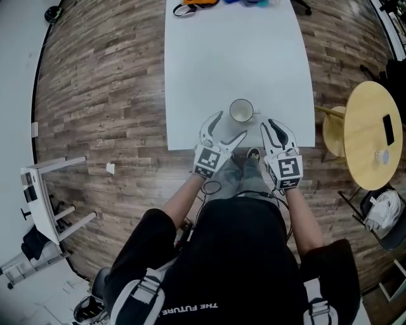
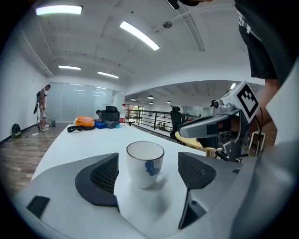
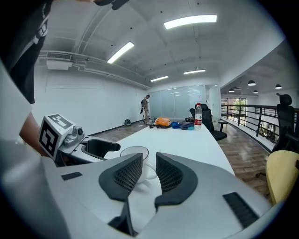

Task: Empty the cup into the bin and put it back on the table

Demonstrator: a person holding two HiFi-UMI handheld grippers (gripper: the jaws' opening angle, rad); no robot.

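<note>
A white cup (image 1: 241,110) with a blue mark stands upright on the white table (image 1: 209,57), close to its near edge. My left gripper (image 1: 231,125) is open just in front of the cup. In the left gripper view the cup (image 2: 145,163) stands between the two wide-apart pads (image 2: 103,175), with a gap on each side. My right gripper (image 1: 277,128) hovers to the right of the cup, by the table's edge. Its jaws are open by only a narrow gap and hold nothing. In the right gripper view the cup (image 3: 134,154) shows partly behind the left jaw.
Bags (image 1: 196,5) and a water bottle (image 3: 198,114) lie at the table's far end. A round yellow table (image 1: 371,133) and a stool (image 1: 333,130) stand to the right. A white rack (image 1: 44,203) is on the wooden floor at the left.
</note>
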